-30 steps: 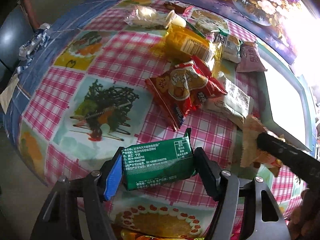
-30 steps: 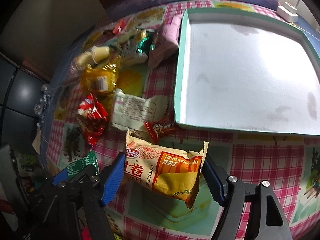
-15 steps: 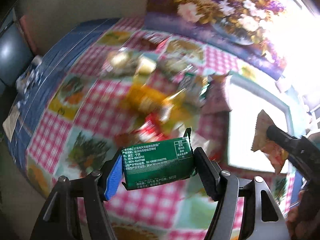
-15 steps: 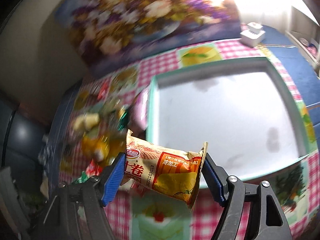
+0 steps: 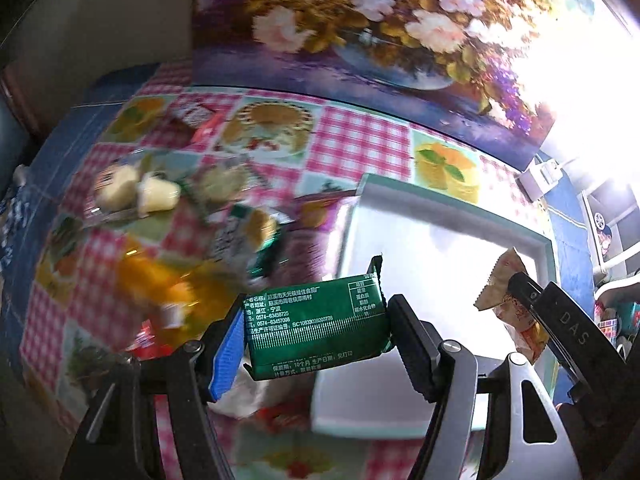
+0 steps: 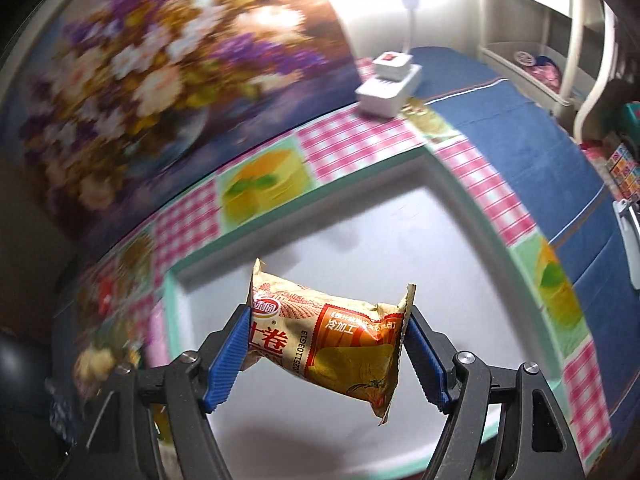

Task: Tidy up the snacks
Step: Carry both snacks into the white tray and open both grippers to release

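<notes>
My left gripper (image 5: 316,332) is shut on a green snack packet (image 5: 316,326), held in the air over the left edge of the white tray (image 5: 448,216). My right gripper (image 6: 326,344) is shut on a beige and orange snack packet (image 6: 332,340), hanging above the white inside of the tray (image 6: 304,228). In the left wrist view the right gripper and its packet (image 5: 516,312) show at the right, over the tray. A blurred pile of snacks (image 5: 188,240) lies on the checked tablecloth left of the tray.
A flower picture (image 5: 372,28) stands along the table's far edge. A white power strip (image 6: 390,84) sits behind the tray, on a blue cloth (image 6: 532,148). White shelves (image 6: 552,32) stand at the far right. The tray's green rim (image 6: 516,248) is raised.
Both grippers have carried their packets away from the snack pile, rightward and upward, to above the tray. The right gripper has rolled. Both grips are unchanged.
</notes>
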`<state>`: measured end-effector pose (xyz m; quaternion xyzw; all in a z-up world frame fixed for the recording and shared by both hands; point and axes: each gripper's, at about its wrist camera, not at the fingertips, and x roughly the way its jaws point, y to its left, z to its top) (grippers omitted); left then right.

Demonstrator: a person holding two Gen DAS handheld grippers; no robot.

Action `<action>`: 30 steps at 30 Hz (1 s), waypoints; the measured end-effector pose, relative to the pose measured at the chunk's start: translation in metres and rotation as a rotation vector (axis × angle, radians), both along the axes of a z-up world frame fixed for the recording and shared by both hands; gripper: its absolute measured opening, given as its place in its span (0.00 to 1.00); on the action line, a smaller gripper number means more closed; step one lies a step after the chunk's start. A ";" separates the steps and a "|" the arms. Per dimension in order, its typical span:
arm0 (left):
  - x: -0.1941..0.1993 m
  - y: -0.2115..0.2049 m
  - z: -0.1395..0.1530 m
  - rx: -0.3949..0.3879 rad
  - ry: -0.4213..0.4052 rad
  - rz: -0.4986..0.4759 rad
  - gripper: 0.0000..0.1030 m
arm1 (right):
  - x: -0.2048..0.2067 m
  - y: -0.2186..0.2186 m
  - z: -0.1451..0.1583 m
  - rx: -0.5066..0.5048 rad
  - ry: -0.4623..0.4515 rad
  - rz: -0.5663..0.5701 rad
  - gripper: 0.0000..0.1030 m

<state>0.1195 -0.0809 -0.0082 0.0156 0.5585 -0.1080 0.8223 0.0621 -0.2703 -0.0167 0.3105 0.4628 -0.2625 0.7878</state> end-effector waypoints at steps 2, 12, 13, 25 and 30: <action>0.007 -0.017 -0.005 -0.005 0.008 -0.017 0.68 | 0.004 -0.013 -0.005 -0.021 0.019 -0.027 0.75; 0.030 -0.081 -0.025 -0.006 -0.003 -0.089 0.68 | -0.002 -0.065 -0.019 -0.092 0.038 -0.097 0.75; 0.033 -0.085 -0.029 -0.004 0.002 -0.092 0.68 | -0.003 -0.068 -0.020 -0.093 0.036 -0.101 0.75; 0.027 -0.088 -0.028 -0.040 0.009 -0.095 0.70 | -0.005 -0.073 -0.022 -0.065 0.040 -0.098 0.75; 0.028 -0.073 -0.020 -0.044 -0.006 -0.052 0.73 | -0.006 -0.073 -0.020 -0.057 0.036 -0.086 0.76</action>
